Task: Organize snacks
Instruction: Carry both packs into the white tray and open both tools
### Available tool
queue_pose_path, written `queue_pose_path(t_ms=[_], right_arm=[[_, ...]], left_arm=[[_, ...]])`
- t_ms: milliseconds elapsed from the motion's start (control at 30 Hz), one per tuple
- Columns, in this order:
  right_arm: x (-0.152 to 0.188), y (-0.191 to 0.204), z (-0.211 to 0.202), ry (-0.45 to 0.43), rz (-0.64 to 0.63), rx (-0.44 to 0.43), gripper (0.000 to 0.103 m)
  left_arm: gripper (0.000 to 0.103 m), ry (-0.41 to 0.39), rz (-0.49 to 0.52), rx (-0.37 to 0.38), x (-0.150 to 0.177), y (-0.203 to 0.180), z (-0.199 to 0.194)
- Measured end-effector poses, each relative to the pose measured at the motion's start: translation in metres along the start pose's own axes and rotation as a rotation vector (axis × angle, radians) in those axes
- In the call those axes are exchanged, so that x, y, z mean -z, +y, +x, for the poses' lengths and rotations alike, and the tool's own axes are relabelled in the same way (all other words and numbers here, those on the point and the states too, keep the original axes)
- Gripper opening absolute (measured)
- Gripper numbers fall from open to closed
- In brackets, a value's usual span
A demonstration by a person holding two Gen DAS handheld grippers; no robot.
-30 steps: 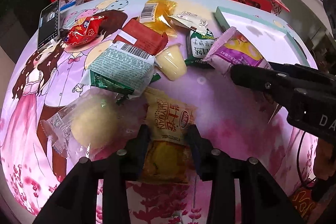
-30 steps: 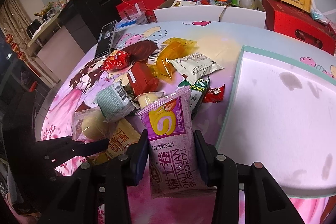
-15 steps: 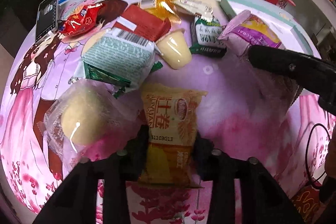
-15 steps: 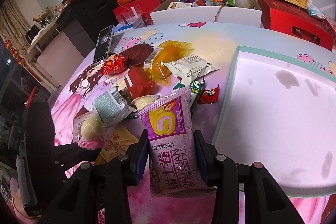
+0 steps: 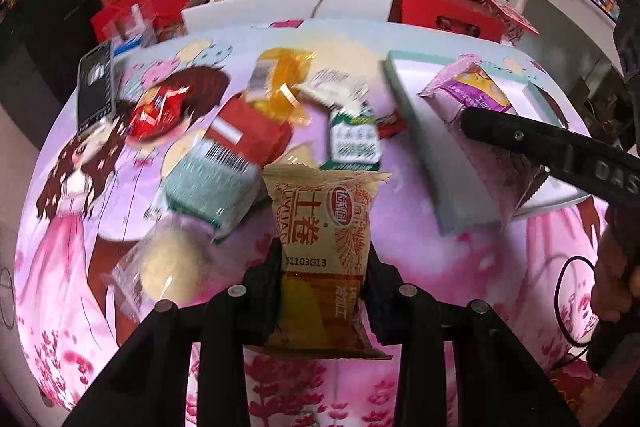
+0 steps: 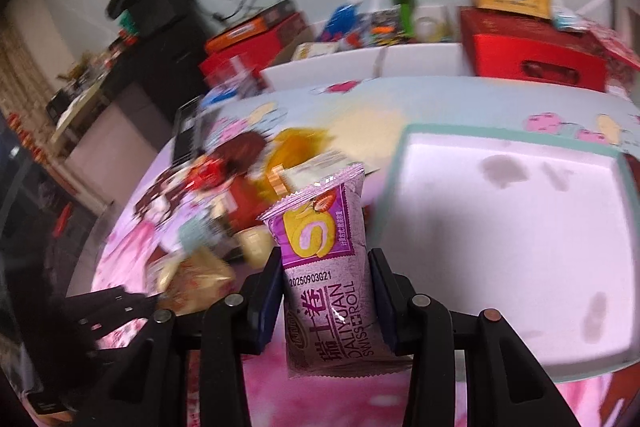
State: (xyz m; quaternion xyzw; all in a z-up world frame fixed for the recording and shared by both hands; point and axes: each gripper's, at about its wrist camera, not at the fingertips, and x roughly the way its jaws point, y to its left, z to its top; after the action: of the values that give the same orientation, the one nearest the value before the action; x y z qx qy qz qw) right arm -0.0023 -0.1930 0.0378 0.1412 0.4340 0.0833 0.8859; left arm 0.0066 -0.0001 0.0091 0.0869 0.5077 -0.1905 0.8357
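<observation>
My left gripper (image 5: 322, 267) is shut on a yellow swiss roll packet (image 5: 322, 223) and holds it lifted above the pink cartoon tablecloth. My right gripper (image 6: 326, 281) is shut on a purple swiss roll packet (image 6: 324, 247), lifted near the left edge of the white tray (image 6: 500, 227). In the left wrist view the purple packet (image 5: 476, 115) hangs over the tray (image 5: 416, 143) with the right gripper's finger across it. The left gripper with its yellow packet (image 6: 192, 283) shows blurred at lower left of the right wrist view.
Loose snacks lie on the table: a green-white packet (image 5: 212, 183), a round bun in clear wrap (image 5: 168, 263), a red packet (image 5: 248, 135), an orange packet (image 5: 280, 79), a green biscuit packet (image 5: 354, 143). A phone (image 5: 94, 87) lies far left. Red boxes (image 5: 440, 7) stand behind.
Both grippers have lifted with their packets. The left one raised the yellow packet off the table; the right one carried the purple packet up and toward the tray.
</observation>
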Motion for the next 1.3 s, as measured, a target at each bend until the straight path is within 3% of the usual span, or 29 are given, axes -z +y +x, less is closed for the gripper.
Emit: queue_pose_path(t_ms=[100,233,367,600,767,1000,1033,1100,1133,1300], right_arm=[[-0.005,-0.025,-0.008,-0.025,0.059,0.062,0.044],[-0.011,-0.058,-0.02,-0.052,0.109,0.211,0.044],[-0.018,-0.094,-0.024,-0.068,0.159,0.289,0.044],[-0.022,-0.131,-0.018,-0.092,0.227,0.309,0.044],[-0.024,-0.155,-0.014,-0.103,0.265,0.337,0.044],[-0.022,-0.185,-0.009,-0.103,0.363,0.351,0.046],[-0.021,-0.187,-0.01,-0.103,0.373,0.354,0.046],[-0.022,-0.19,-0.012,-0.109,0.381,0.376,0.046],[-0.022,-0.191,-0.013,-0.11,0.384,0.378,0.046],[-0.022,-0.189,-0.023,-0.12,0.391,0.381,0.046]], left_arm=[[0.037,-0.014,0.043,-0.015,-0.016,-0.019,0.0],[0.037,-0.034,0.096,0.017,-0.045,-0.043,0.002],[0.037,-0.04,0.158,0.039,-0.079,-0.072,0.018],[0.037,0.022,0.155,0.127,-0.12,-0.107,0.067],[0.037,0.07,0.149,0.122,-0.138,-0.123,0.102],[0.038,0.052,0.148,0.133,-0.158,-0.138,0.121],[0.039,0.052,0.144,0.131,-0.159,-0.139,0.121],[0.068,0.048,0.139,0.128,-0.161,-0.14,0.12],[0.073,0.041,0.136,0.124,-0.16,-0.14,0.119],[0.074,0.019,0.095,0.12,-0.157,-0.13,0.106]])
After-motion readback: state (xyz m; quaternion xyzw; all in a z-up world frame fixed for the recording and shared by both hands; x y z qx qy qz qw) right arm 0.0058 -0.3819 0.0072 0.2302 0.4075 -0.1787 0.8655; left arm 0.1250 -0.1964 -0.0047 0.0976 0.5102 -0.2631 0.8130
